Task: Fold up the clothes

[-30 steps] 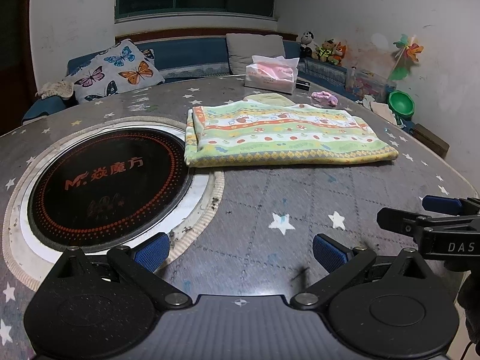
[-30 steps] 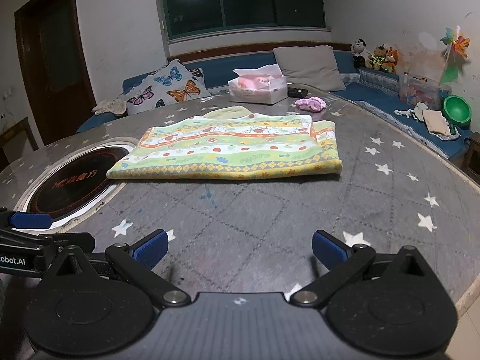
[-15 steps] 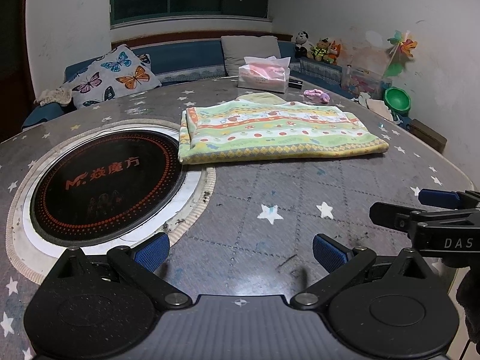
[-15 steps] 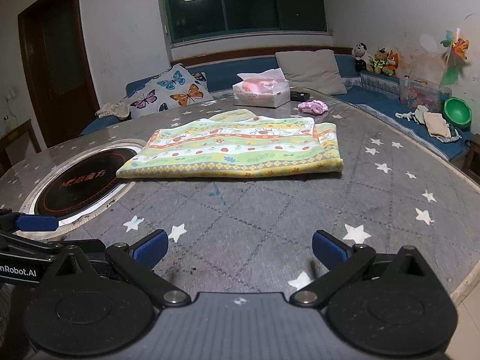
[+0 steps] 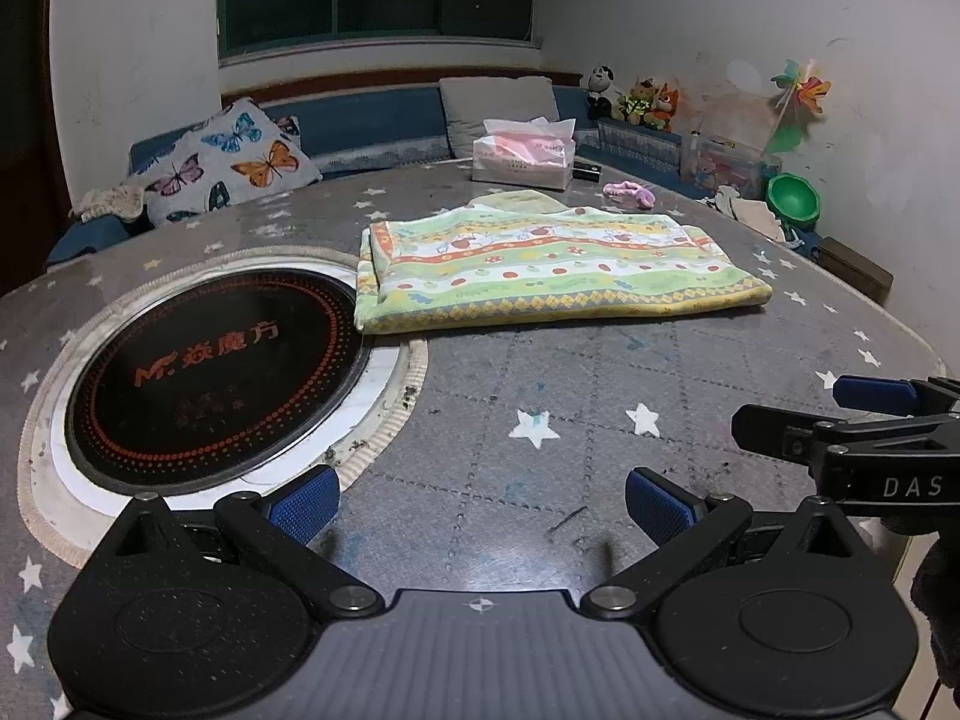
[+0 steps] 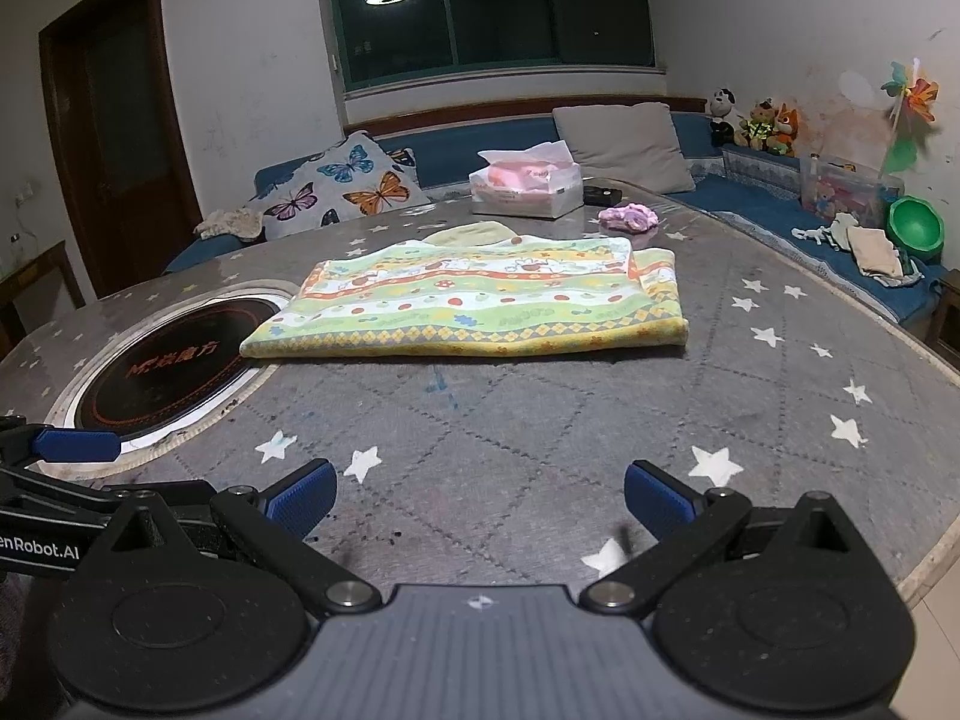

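Both black grippers, left gripper (image 5: 480, 504) and right gripper (image 6: 480, 498), stood wide and empty at lower frame. The striped green-yellow folded garment (image 5: 540, 270) lay mid-frame, well apart. Pinching matching near corners evenly would likely fold it squarely.

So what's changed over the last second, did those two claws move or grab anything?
Both pulled back a little from the folded cloth, which now sits slightly farther off in each view. Neither grabbed or dropped anything: the left gripper and right gripper are both wide open and empty. The cloth, the tissue box and the round black hob on the table look unmoved.
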`<state>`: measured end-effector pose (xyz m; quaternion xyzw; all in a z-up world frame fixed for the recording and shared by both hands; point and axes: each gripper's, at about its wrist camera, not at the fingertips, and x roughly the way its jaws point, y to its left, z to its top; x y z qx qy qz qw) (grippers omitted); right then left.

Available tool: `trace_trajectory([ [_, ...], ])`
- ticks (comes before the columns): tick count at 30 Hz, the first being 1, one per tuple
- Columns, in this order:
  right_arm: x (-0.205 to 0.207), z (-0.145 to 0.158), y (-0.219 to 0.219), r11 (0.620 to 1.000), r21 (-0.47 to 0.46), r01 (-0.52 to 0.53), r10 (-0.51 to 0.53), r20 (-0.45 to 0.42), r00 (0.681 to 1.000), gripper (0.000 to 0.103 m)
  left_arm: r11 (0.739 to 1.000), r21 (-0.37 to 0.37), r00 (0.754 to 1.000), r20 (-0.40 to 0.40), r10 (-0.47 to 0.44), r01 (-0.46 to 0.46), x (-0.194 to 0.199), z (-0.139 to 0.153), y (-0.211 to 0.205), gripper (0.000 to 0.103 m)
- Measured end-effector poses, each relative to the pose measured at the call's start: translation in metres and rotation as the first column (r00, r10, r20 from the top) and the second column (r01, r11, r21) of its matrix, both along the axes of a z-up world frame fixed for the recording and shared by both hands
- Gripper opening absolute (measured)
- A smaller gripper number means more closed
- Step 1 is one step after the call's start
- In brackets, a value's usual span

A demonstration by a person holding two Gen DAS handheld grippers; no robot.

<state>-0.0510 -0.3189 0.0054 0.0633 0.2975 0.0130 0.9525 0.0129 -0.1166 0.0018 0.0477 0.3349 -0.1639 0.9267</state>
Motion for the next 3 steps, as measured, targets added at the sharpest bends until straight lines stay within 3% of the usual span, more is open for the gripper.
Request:
trace_trajectory([
  [3,0.0004,0.0000,0.0001,1.000,0.001,0.001,-0.001,0.000,1.000,0.103,1.000,0.001,1.000,-0.005,-0.001,0.001,0.0007,-0.0005,0.0001,0.103],
])
